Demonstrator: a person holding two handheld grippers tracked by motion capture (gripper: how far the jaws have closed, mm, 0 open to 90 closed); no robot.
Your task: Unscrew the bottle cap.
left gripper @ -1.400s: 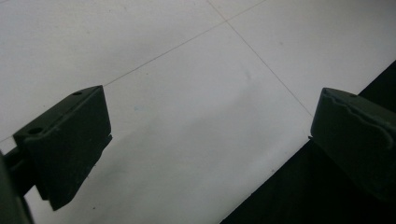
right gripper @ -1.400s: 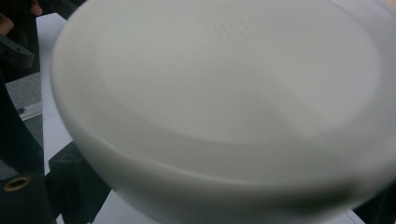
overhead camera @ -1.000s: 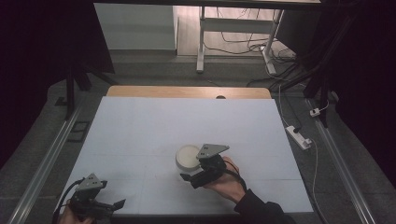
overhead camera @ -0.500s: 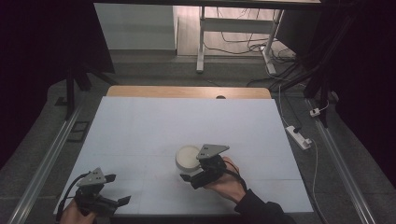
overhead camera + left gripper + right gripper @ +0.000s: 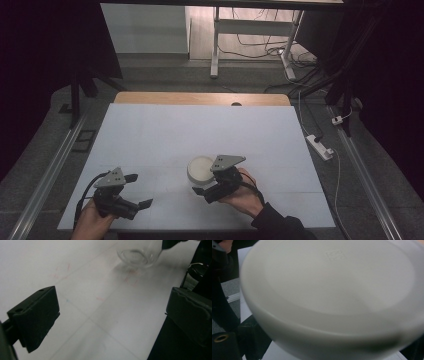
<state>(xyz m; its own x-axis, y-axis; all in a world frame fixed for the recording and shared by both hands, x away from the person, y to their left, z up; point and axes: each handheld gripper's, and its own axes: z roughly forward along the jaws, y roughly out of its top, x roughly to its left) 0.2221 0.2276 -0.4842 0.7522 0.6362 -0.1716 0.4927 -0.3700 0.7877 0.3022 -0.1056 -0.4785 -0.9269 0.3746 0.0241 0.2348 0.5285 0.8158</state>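
Two grippers, one jar: the right one has it, the left one waits off to the side

Nearest to us, at the front edge of the white table, our left gripper rests low by the front left corner, its jaws spread wide with nothing between them. In the left gripper view those two black jaws frame bare white surface, and the jar sits beyond them, up and to the right of where they point. So the jar lies ahead of and to the right of the left gripper, well apart from it, with empty table between.

A little farther in, our right gripper is up against the near side of the jar. The jar stands upright on the table, front of centre, its round white lid facing up. In the right gripper view the pale lid looms right in front of the camera, with a dark jaw showing at the lower left beside it. We judge the jaws are set around the jar, but we cannot tell whether they are pressing on it.

Beyond the jar the table runs bare to its far wooden edge.

Our right hand is much the nearer of the two. For the left gripper to join in, we reckon it must travel right and forward.
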